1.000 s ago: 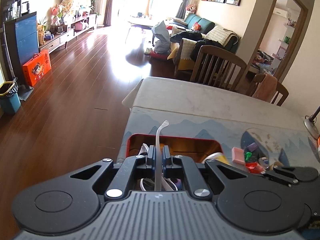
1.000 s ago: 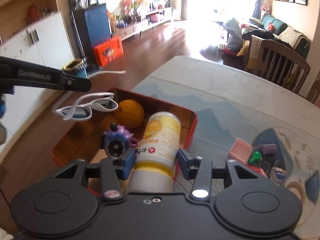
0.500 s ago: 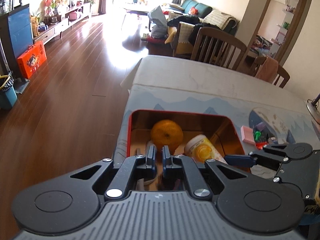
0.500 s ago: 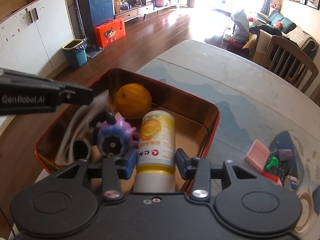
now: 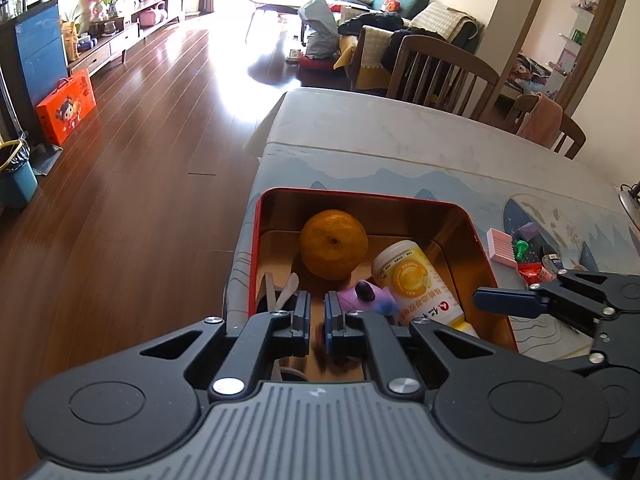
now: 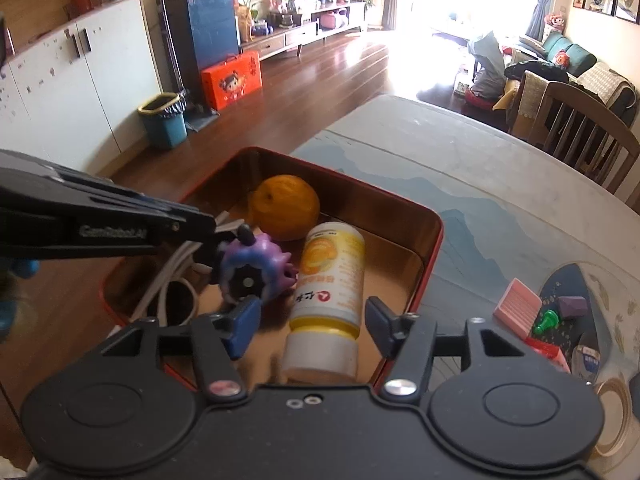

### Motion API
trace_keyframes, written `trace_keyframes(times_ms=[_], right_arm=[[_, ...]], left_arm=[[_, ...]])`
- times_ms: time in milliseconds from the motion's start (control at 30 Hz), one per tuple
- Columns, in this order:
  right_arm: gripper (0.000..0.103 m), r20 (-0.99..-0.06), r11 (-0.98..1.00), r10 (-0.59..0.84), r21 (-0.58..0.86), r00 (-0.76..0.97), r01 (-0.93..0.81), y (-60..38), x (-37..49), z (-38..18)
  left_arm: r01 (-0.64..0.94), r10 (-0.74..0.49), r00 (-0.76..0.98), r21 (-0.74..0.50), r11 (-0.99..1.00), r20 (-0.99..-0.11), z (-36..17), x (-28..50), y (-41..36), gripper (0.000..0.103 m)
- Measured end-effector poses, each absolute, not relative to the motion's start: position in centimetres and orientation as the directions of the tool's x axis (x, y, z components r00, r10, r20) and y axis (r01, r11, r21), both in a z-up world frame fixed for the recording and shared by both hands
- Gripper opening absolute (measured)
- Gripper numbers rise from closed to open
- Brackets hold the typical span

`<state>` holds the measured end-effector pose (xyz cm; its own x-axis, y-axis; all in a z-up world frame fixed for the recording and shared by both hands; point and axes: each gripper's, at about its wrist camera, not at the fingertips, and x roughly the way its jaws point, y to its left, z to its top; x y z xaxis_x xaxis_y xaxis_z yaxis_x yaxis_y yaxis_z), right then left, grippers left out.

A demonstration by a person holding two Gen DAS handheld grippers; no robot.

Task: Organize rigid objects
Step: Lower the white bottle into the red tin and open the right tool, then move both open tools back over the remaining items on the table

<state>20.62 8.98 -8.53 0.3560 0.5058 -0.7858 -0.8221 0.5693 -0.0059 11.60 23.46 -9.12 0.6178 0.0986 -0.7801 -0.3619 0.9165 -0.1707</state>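
At the left, the left gripper (image 5: 316,316) hangs over the near left corner of the red tin box (image 5: 482,248). Its blue pads are nearly together, with only a thin gap between them, and nothing is seen in this gap. Under it, inside the box, lie the white sunglasses (image 6: 176,280): thin smooth plastic arms and dark lenses, leaning on the left wall.

The box is rectangular with rounded corners, red lacquer outside and shiny golden metal inside. In its far part rests a round orange (image 5: 333,244) with dimpled skin. Just beside it lies a purple toy (image 6: 256,270), rubbery, with short spikes and a black round centre. To the right of the toy a cylindrical bottle (image 6: 330,280) lies on its side, yellow glossy label and white cap toward the camera, touching the orange.

The right gripper (image 6: 312,326) is wide open over the cap end of the bottle and holds nothing.

Further right, on the printed tablecloth (image 6: 500,216), sit a pink ribbed block (image 6: 516,306), a green pin-shaped piece (image 6: 546,320) and a purple block (image 6: 574,306), close together.
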Motion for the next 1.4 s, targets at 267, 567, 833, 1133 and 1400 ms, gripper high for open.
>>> trace_keyframes(times_ms=[267, 567, 833, 1133, 1400], right_arm=[[0.065, -0.756, 0.598, 0.542, 0.040, 0.367, -0.801, 6.4, 20.4, -6.6], [0.071, -0.727, 0.623, 0.569, 0.075, 0.385, -0.779, 2.7, 20.6, -5.0], [0.080, -0.699, 0.631, 0.593, 0.095, 0.399, -0.770, -1.2, 20.4, -4.0], [0.092, -0.676, 0.661, 0.602, 0.124, 0.424, -0.740, -6.6, 21.4, -3.6], [0.103, -0.659, 0.700, 0.588, 0.122, 0.470, -0.704, -11.4, 22.9, -3.7]], left_arm=[[-0.357, 0.106, 0.633, -0.167, 0.919, -0.767, -7.6, 11.0, 21.7, 0.007], [-0.326, 0.117, 0.650, -0.137, 0.935, -0.751, -6.0, 11.4, 18.2, 0.011], [-0.292, 0.107, 0.672, -0.129, 0.948, -0.733, -5.0, 11.7, 14.5, 0.032], [-0.276, 0.110, 0.697, -0.122, 0.953, -0.709, -4.2, 12.4, 9.9, 0.065], [-0.277, 0.108, 0.708, -0.135, 0.951, -0.698, -4.3, 14.1, 6.3, 0.082]])
